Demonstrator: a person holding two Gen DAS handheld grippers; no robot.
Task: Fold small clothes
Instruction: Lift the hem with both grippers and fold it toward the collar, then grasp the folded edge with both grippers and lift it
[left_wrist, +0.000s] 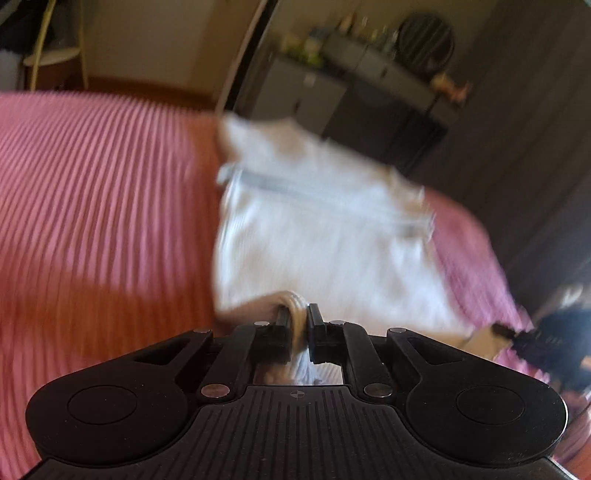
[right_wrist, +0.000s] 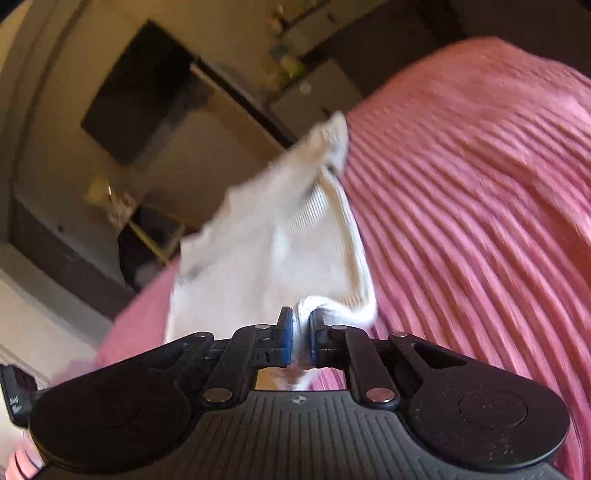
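Both fingers (left_wrist: 298, 322) (right_wrist: 300, 325) clenched on white garment (left_wrist: 314, 236) edge, raised over bed (left_wrist: 92, 184). Keep edge taut ahead of fingers, lay over evenly.

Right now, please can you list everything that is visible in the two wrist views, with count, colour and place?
cloth: one, white with a grey stripe, lifted over the bed, pinched at two edges
bedspread: one, pink, ribbed, covering the bed under the cloth
cabinet: one, dark with pale doors, against the far wall; small blurred items on top
round thing: one, dark, on the cabinet; too blurred to name
stand: one, pale, far left corner
left claw: one, black, shut on the cloth's near edge
right claw: one, black with blue pads, shut on a bunched edge of the cloth
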